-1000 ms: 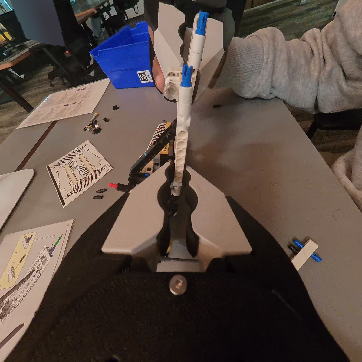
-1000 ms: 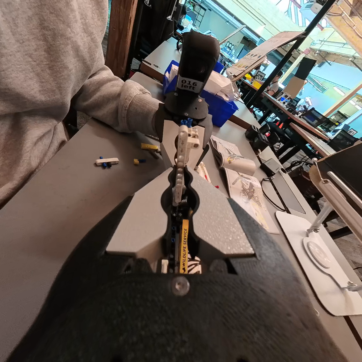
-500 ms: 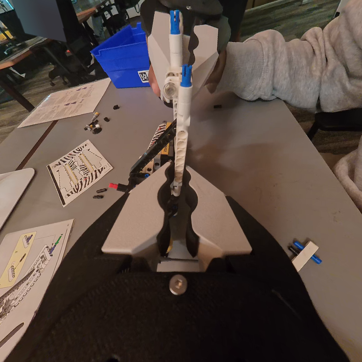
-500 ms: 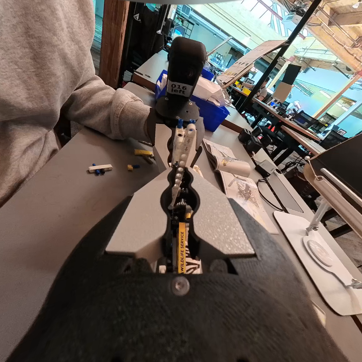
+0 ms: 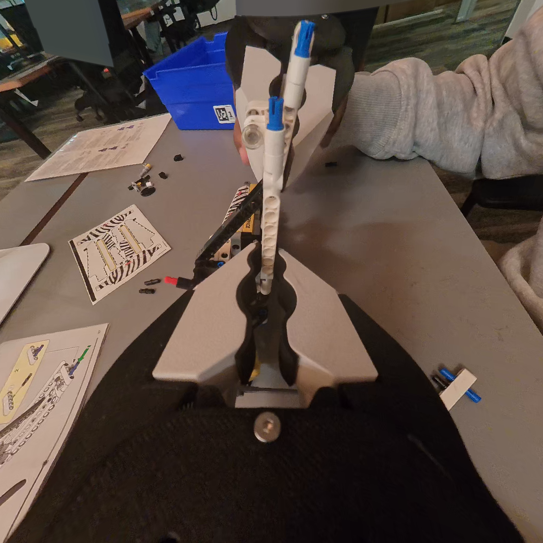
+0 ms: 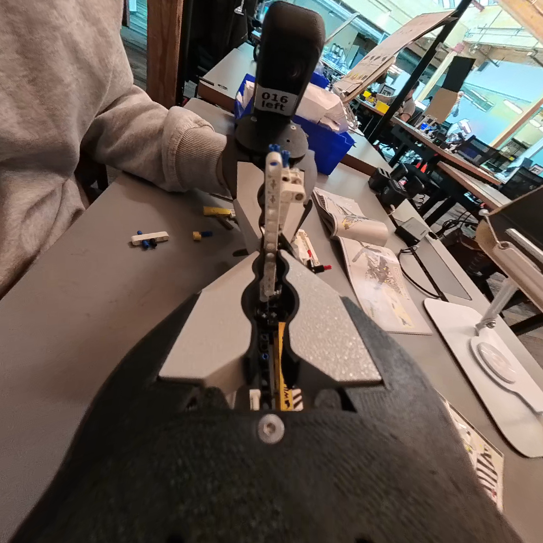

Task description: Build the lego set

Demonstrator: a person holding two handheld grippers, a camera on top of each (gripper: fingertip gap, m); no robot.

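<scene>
While both grippers pinch the lego assembly (image 5: 271, 211) mid-frame, the left gripper (image 5: 266, 261) and right gripper (image 6: 270, 258) steady opposite ends, likely for pressing pins home.

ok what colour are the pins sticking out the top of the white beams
Blue. The pins cap the white beams, clearest in the left wrist view.

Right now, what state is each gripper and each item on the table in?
left gripper: shut on the Lego model
right gripper: shut on the Lego model
Lego model: partly built, gripped by both grippers
instruction booklet: open, lying on the table
sticker sheet: flat on the table
small white beam: loose on the table, pins fitted
blue bin: upright, open top
</scene>
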